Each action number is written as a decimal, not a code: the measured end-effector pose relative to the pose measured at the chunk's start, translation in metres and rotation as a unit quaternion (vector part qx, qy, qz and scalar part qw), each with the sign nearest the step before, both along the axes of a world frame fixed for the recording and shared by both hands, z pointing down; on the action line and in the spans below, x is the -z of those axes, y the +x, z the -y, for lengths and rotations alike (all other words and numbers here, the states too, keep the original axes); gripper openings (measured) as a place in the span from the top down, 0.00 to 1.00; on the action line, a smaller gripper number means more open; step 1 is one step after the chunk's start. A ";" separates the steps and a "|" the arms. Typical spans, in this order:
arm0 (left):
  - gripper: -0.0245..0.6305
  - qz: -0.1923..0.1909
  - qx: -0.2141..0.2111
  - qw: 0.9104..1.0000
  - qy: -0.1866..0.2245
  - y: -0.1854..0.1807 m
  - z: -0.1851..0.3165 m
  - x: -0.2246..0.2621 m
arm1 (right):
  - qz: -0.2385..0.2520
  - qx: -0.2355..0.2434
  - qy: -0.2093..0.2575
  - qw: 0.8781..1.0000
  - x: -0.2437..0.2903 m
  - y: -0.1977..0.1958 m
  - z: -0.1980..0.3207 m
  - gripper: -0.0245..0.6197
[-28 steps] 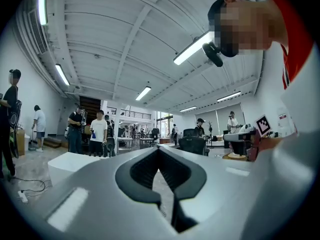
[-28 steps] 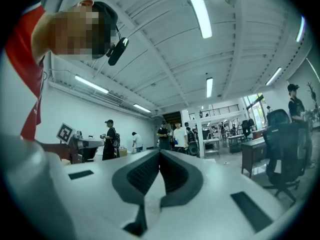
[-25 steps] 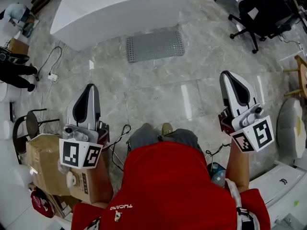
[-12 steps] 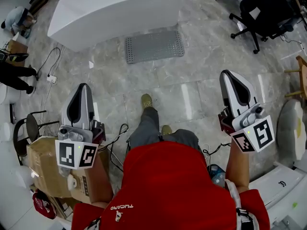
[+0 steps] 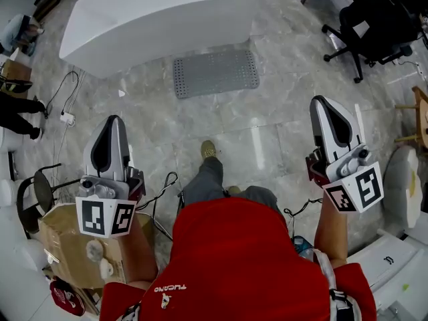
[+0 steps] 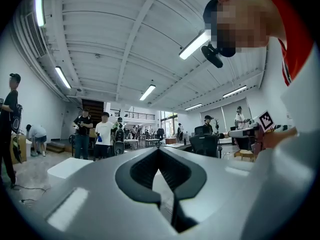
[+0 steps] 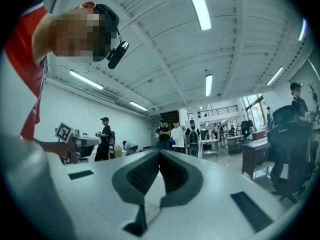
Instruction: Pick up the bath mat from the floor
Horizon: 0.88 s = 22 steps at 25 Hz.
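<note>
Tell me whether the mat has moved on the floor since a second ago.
No. The mat lies where it did, just in front of the tub; both slid slightly down the picture together, so only the camera moved.

Red shirt (image 5: 234,259), grey trousers (image 5: 208,179), white left claw (image 5: 112,122), white right claw (image 5: 322,104)

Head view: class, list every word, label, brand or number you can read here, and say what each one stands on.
"TUCANO": white letters on the red shirt, upside down in this view.
Cubes on the left tool and the right tool: black-and-white square markers only, no letters or numbers.
Print on the cardboard box: too blurred to read.
</note>
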<state>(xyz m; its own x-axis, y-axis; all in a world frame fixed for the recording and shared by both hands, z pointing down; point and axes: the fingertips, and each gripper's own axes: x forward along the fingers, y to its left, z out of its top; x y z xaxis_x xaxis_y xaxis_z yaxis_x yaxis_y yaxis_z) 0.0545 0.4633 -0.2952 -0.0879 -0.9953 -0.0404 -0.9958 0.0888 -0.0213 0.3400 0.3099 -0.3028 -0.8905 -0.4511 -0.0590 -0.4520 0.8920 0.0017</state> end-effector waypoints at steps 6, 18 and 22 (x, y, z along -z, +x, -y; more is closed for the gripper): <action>0.96 0.004 -0.010 1.000 -0.001 -0.061 0.047 0.000 | -0.006 -0.018 0.002 1.000 0.006 -0.057 0.048 0.96; 0.96 -0.004 -0.027 1.000 -0.003 -0.154 0.119 -0.004 | -0.017 -0.040 0.005 0.999 0.010 -0.140 0.115 0.96; 0.96 -0.012 -0.028 0.999 -0.008 -0.167 0.135 -0.011 | -0.024 -0.047 0.002 0.999 0.005 -0.149 0.127 0.96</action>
<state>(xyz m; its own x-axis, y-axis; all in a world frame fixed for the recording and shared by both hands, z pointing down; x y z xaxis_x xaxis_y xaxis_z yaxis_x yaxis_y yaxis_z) -0.1121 0.3281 -0.2840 -0.0319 -0.9992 -0.0235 -0.9995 0.0318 0.0024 0.1906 0.1826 -0.3083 -0.8459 -0.5329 -0.0191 -0.5333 0.8455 0.0278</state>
